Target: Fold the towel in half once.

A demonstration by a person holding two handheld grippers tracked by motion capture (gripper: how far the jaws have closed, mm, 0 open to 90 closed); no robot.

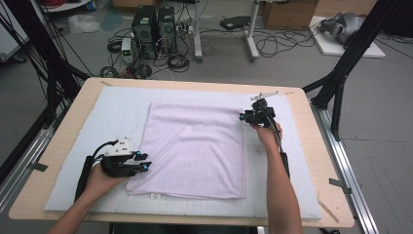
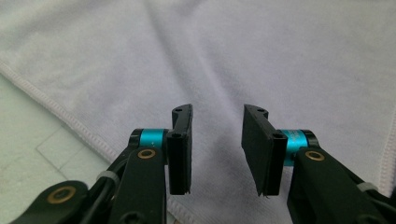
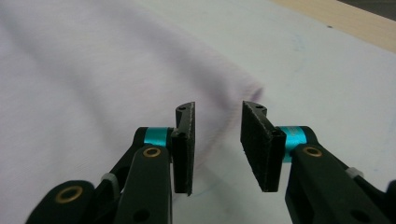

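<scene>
A pale pink towel [image 1: 195,148] lies folded flat on the white mat [image 1: 73,161]. My left gripper [image 1: 144,163] hovers at the towel's near left corner, jaws open, with the hemmed towel [image 2: 261,60] under them and nothing held. My right gripper [image 1: 243,117] stands at the towel's far right corner, jaws open over the towel's rounded edge [image 3: 233,88], holding nothing. In the left gripper view my left gripper [image 2: 217,149] points across the cloth. In the right gripper view my right gripper [image 3: 217,147] straddles the towel's border.
The mat covers a wooden table [image 1: 331,195] with bare wood along its edges. Beyond the table, computer towers [image 1: 155,27], cables and a cardboard box [image 1: 290,13] sit on the floor. Black frame legs [image 1: 350,53] stand at the right and left.
</scene>
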